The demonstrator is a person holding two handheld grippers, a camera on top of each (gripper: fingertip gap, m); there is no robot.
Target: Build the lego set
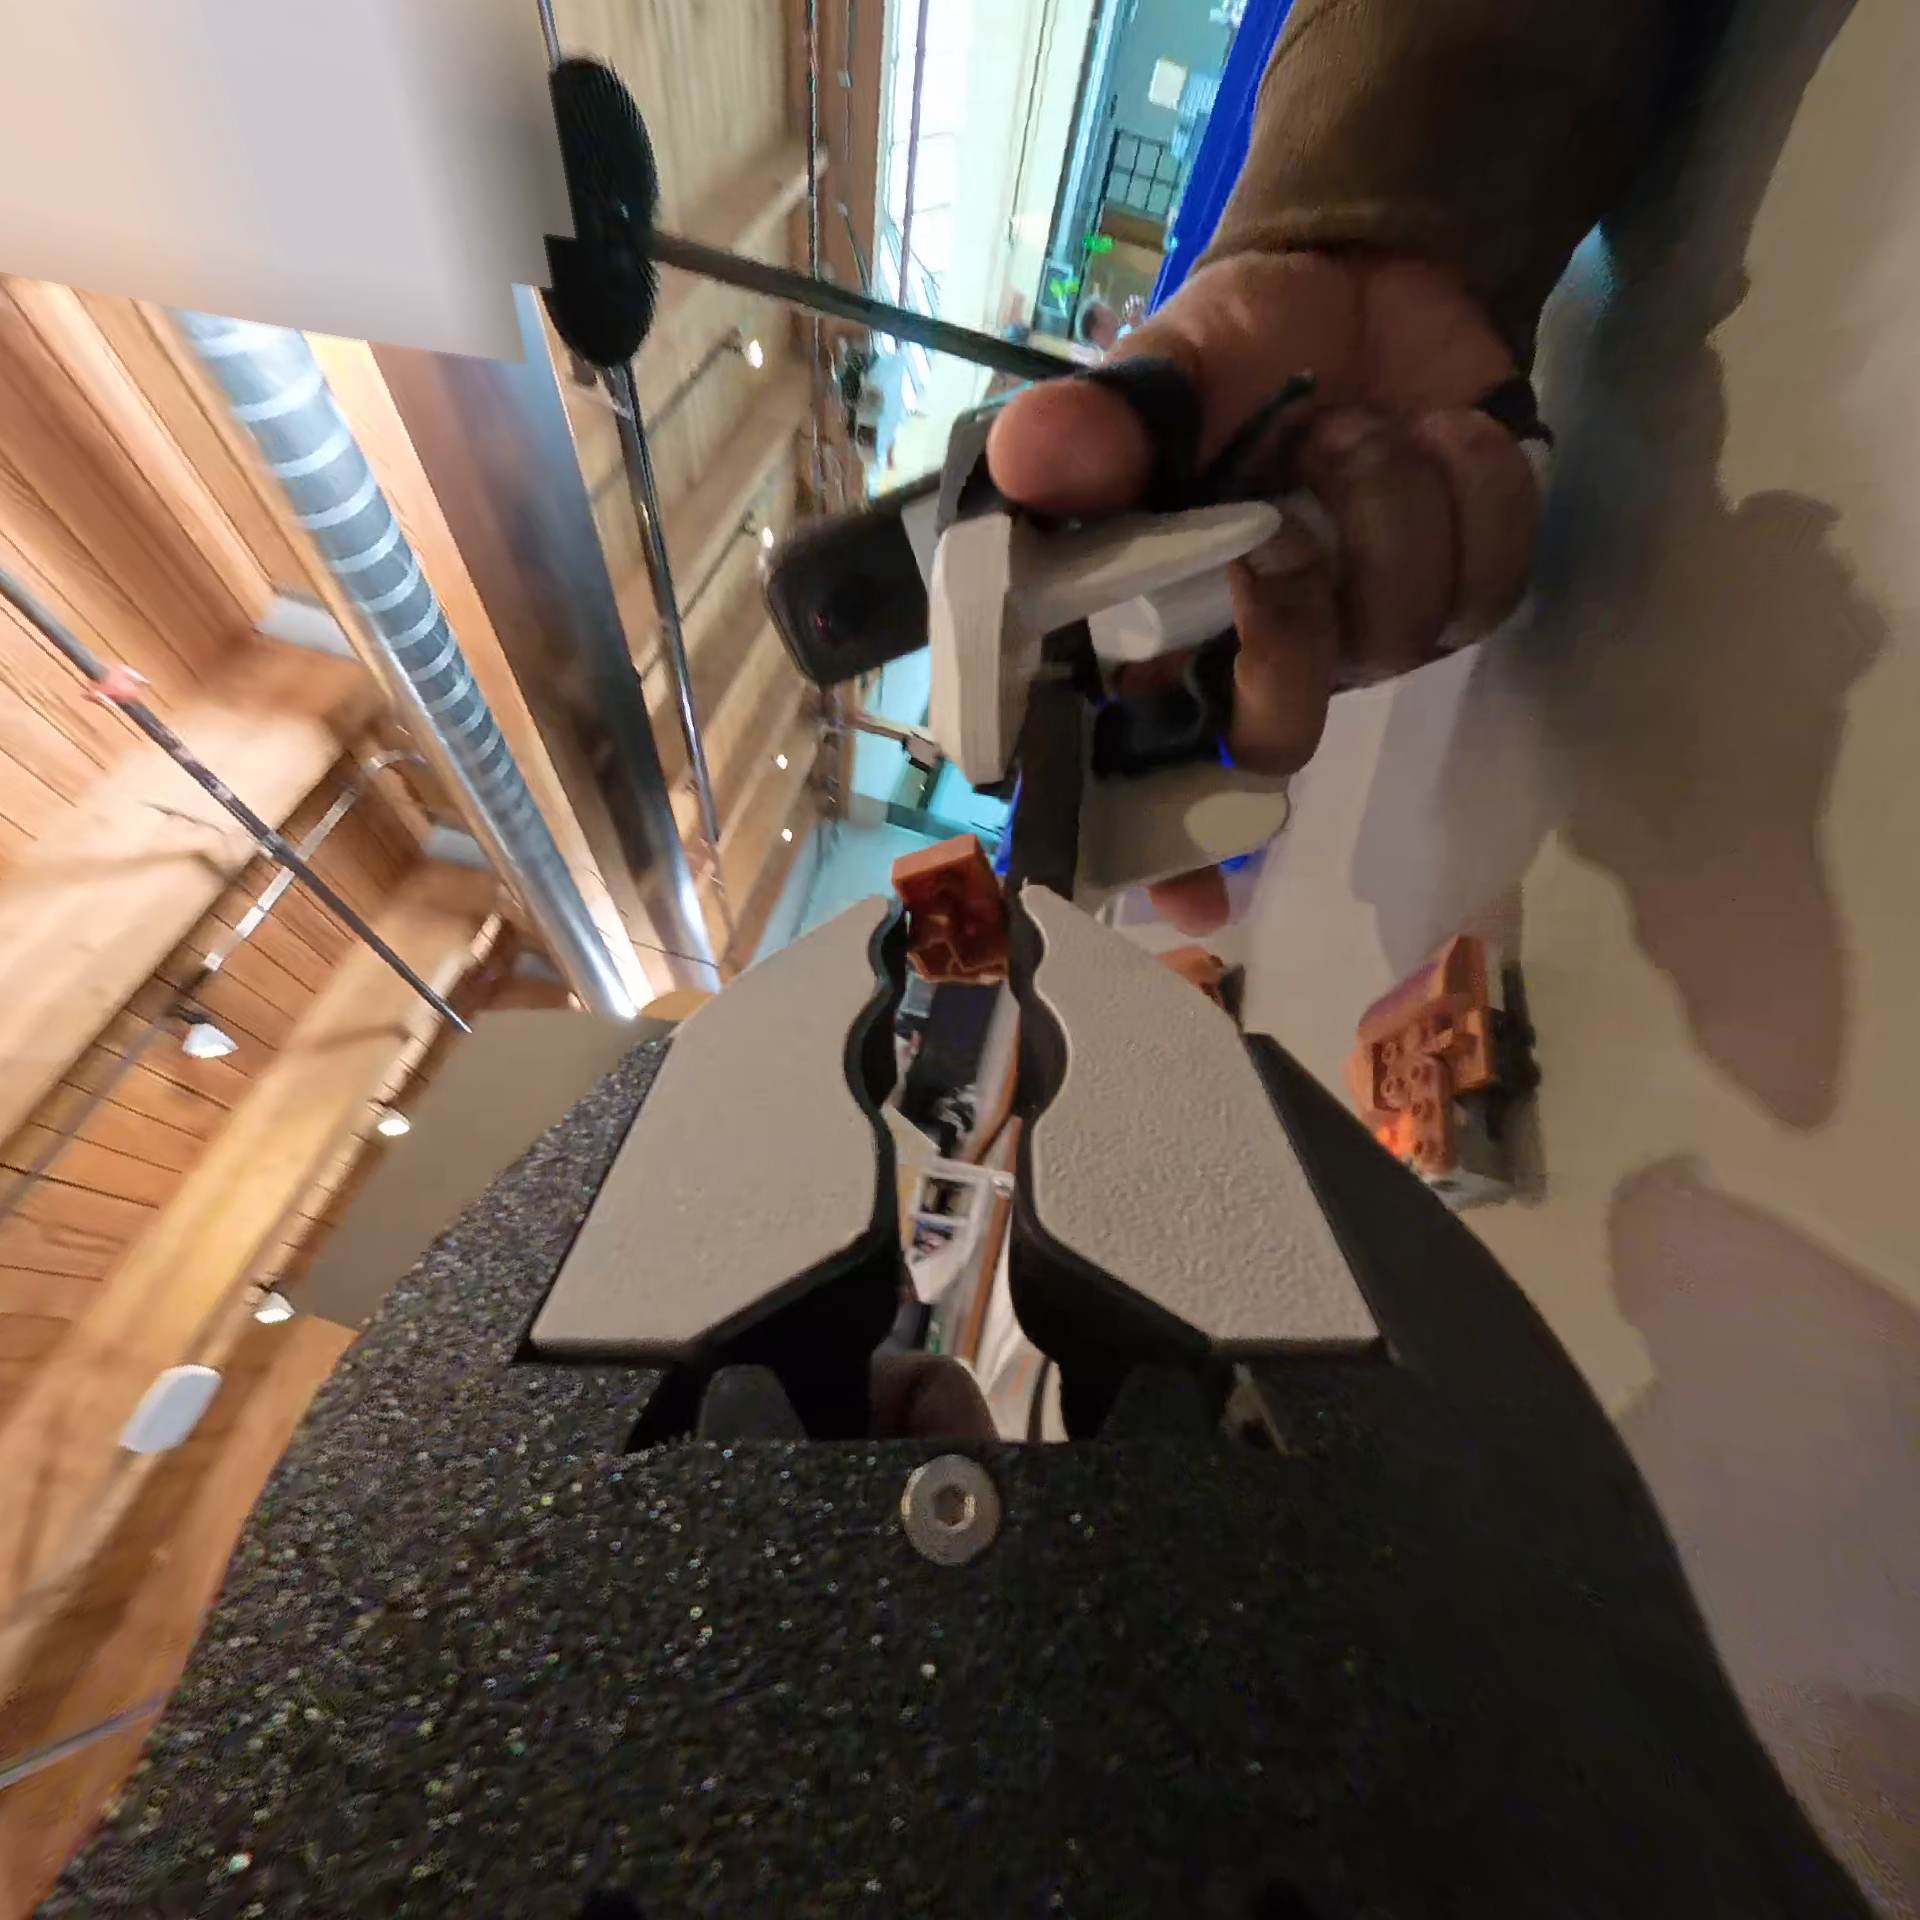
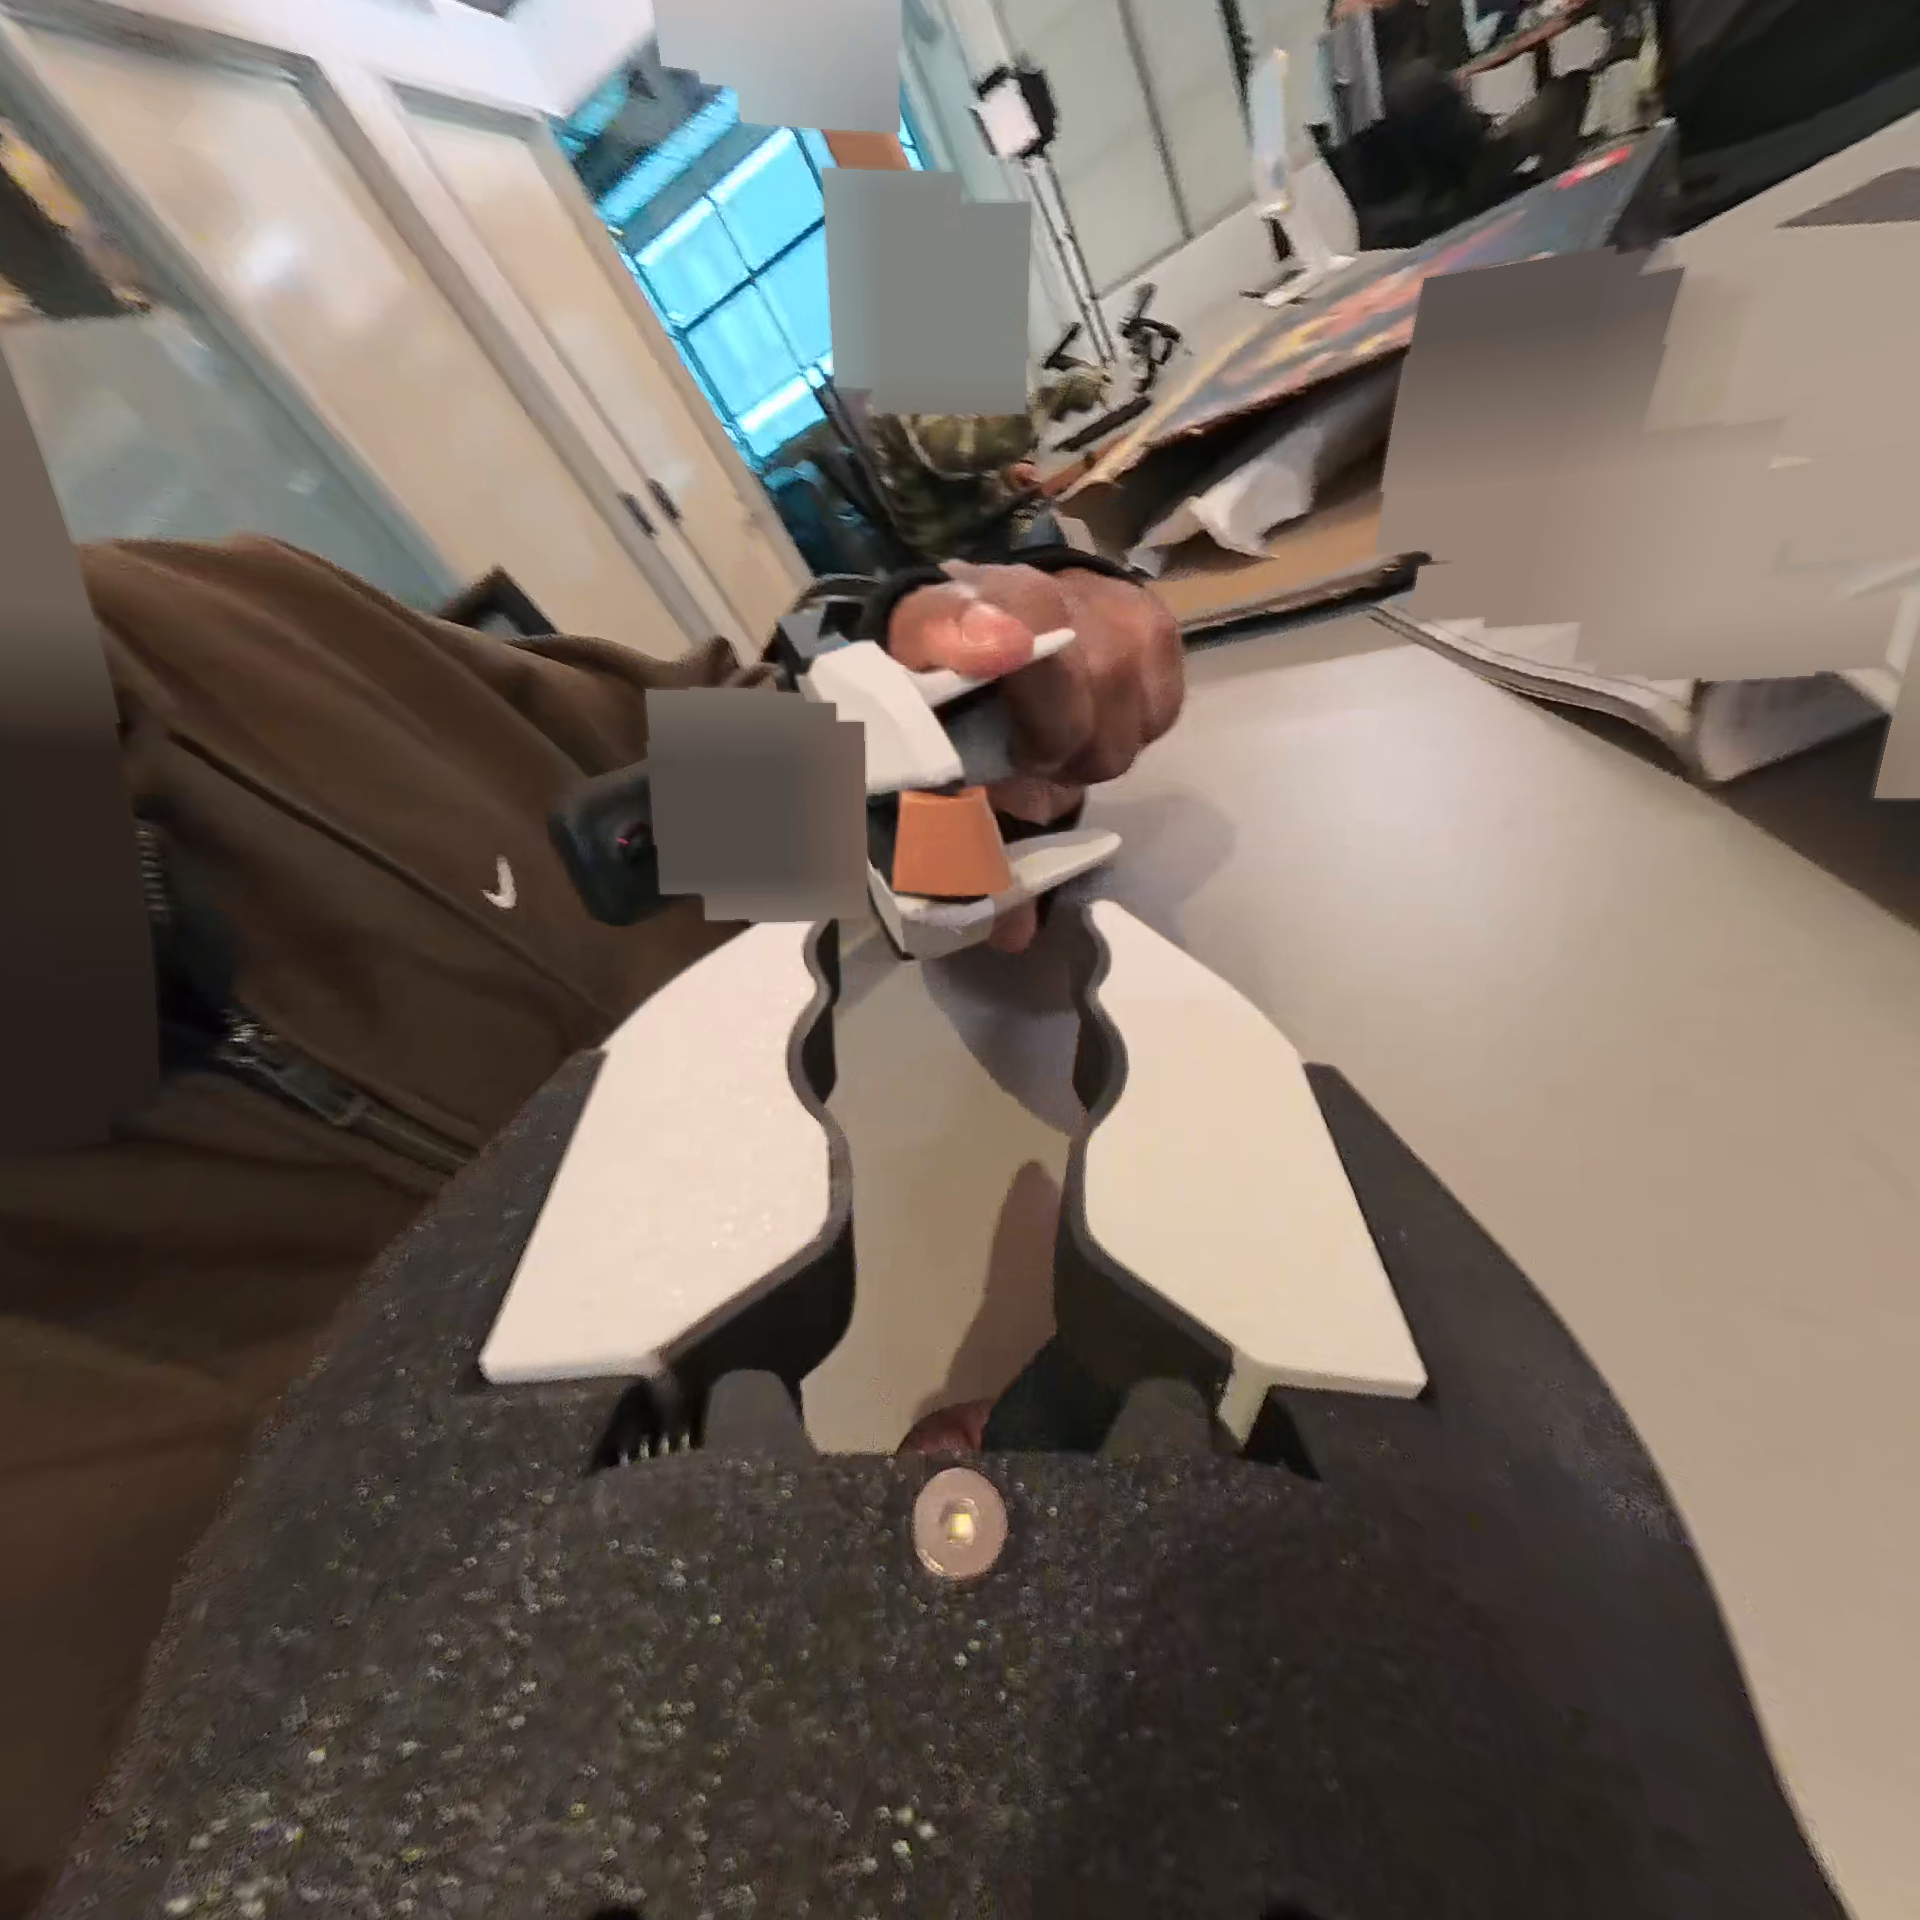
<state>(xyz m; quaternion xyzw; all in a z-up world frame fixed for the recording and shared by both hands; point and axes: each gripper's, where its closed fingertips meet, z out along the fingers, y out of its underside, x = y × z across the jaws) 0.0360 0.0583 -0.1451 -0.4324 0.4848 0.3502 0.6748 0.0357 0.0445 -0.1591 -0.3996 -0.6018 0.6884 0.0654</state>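
Both grippers are facing each other above the tabletop [image 2: 1455, 935]: left gripper [image 1: 954, 925] is pinching an orange brick [image 1: 951, 920] at its jaws' tips, while right gripper [image 2: 961, 935], jaws spread and empty, is hanging just before it.

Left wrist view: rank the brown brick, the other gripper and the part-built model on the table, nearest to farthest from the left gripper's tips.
1. Brown brick, clamped between the left gripper tips.
2. Right gripper, just beyond, upper right.
3. Part-built model, on the white table, far right.
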